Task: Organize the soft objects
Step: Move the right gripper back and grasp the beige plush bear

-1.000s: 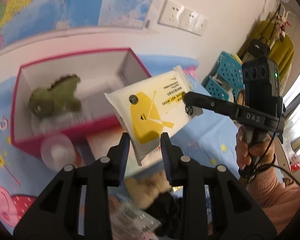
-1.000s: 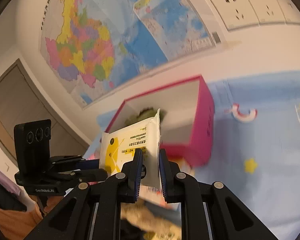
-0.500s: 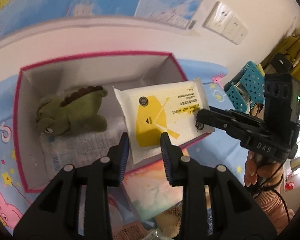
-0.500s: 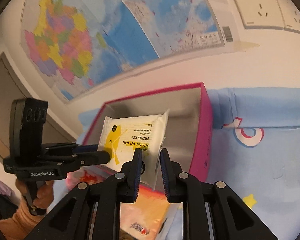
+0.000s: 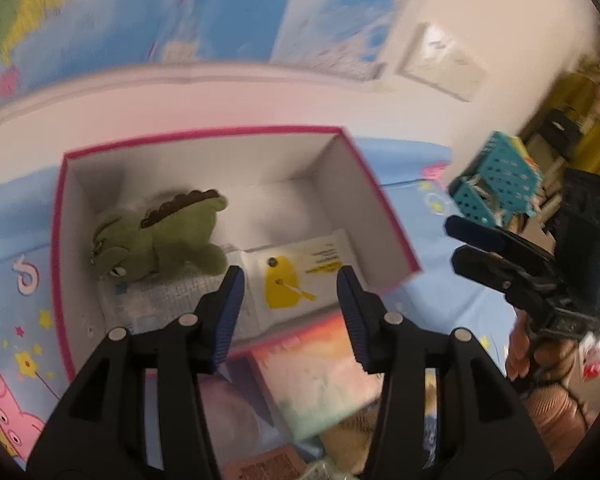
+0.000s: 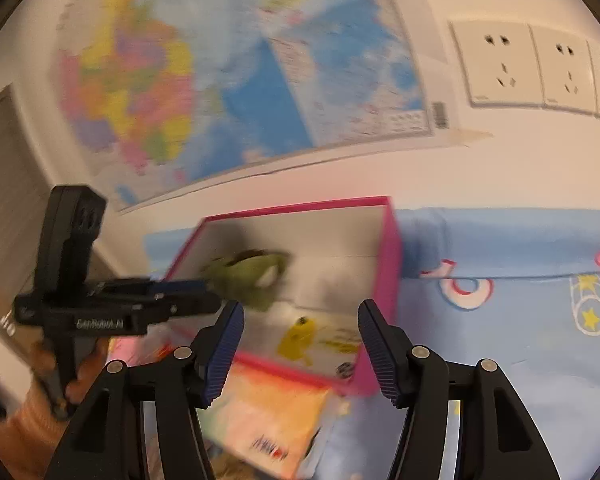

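A wipes pack (image 5: 300,280) lies flat in the pink box (image 5: 380,216) at frame centre, beside a green plush (image 5: 156,240). Both tongs, left (image 5: 290,312) and right (image 6: 300,336), have just been opening and stand wide and empty above the box's near edge, the pack free between neither pair.

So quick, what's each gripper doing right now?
Left gripper: open, just let go, holding nothing; wipes pack lies in the box.
Right gripper: open, just let go, holding nothing.
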Available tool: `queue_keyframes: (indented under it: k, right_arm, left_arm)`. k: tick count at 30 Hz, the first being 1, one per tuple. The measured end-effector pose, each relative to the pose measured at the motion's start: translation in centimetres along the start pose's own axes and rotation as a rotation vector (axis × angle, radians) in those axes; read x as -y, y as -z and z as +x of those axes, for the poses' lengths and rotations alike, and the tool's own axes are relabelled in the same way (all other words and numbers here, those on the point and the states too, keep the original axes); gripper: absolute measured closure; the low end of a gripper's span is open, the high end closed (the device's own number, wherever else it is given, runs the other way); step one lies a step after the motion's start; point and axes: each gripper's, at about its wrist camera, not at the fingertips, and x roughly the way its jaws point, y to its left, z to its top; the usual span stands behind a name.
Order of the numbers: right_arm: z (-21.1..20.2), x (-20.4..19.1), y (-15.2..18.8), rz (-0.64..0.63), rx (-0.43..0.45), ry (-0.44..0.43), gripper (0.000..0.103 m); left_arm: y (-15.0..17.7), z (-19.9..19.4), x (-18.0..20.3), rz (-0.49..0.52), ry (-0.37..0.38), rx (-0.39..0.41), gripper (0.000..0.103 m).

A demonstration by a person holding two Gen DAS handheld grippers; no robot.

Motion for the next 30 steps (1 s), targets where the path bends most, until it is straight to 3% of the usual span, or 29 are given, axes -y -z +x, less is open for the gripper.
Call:
queue_keyframes:
  k: [7,15,25,27,30]
  right_arm:
    - [-1.6,-2.3,4.7,-0.085,-0.078,-0.138,0.036]
    - [-1.0,-2.5,10.2,-0.062,-0.173,-0.133,0.036]
    - [0.2,-2.0,11.6,-0.001,-0.192,-0.14,0.037]
    - [0.3,-2.1,11.7,-0.002,-0.189,-0.144,0.039]
    - [0.4,-2.1,11.8,-0.002,-0.193,-0.144,0.059]
  left_arm:
    - [5.3,-4.7,3.2,0.162,0.049,0.087,0.045]
    - [11.2,-3.1,5.0,0.208,0.064,-0.015,0.045]
    - [14.6,-0.3,4.7,0.143,0.095,-0.115,0.045]
    - [15.0,0.0,4.9,0.137,0.097,-0.121,0.045]
    - [15.1,0.2,5.1,0.131,0.111,-0.121,0.048]
